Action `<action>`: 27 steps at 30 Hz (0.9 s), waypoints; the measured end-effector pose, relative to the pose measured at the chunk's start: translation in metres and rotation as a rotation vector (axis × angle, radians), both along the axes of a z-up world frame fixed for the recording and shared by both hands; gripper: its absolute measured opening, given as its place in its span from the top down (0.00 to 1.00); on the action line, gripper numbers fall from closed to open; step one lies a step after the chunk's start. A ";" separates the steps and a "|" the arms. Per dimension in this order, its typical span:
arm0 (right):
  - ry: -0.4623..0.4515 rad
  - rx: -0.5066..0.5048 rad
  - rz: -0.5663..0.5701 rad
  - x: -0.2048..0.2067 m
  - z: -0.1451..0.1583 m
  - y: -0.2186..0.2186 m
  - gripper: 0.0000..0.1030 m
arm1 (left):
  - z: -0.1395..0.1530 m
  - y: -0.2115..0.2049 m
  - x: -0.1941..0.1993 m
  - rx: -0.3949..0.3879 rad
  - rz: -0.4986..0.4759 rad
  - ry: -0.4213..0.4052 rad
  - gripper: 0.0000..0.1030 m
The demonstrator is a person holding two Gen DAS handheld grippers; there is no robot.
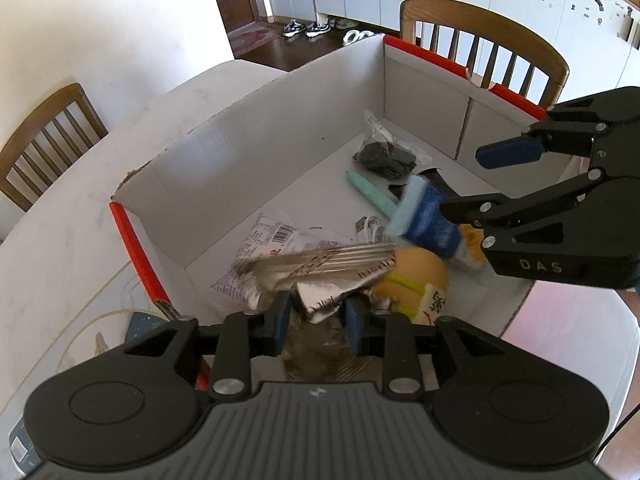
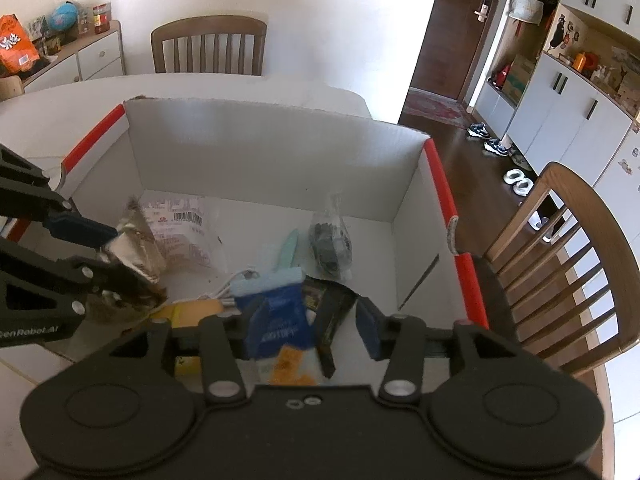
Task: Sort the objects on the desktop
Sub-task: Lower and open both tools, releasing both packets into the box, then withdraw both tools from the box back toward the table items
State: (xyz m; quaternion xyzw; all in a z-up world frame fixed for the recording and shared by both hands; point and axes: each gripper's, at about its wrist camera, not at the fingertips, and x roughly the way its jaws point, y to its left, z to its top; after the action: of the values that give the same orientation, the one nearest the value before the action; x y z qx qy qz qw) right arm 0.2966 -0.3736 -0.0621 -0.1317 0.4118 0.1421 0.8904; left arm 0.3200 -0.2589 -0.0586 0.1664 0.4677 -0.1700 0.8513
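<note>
Over box (image 1: 248, 136) — L gripper (image 1: 318, 314) pinches foil packet (image 1: 320, 268), crosswise; R gripper (image 2: 310, 324) wide.

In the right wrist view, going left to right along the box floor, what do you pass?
Left gripper with a foil wrapper → barcoded packet → mint-green stick → clear bag of dark pieces → box's red-edged right wall.
</note>
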 end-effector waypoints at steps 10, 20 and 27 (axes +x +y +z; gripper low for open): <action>-0.027 0.017 -0.017 -0.009 0.016 -0.005 0.49 | 0.019 0.007 -0.012 -0.052 0.016 -0.039 0.46; -0.046 0.034 -0.020 -0.020 0.030 -0.003 0.47 | 0.036 0.013 -0.029 -0.090 0.020 -0.082 0.46; -0.056 0.051 -0.024 -0.031 0.040 0.001 0.46 | 0.050 0.021 -0.040 -0.121 0.016 -0.118 0.46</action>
State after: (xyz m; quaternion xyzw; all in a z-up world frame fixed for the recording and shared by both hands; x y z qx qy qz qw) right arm 0.2660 -0.3727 -0.0222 -0.1080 0.3845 0.1383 0.9063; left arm 0.2798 -0.2380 -0.0088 0.1207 0.4068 -0.1811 0.8872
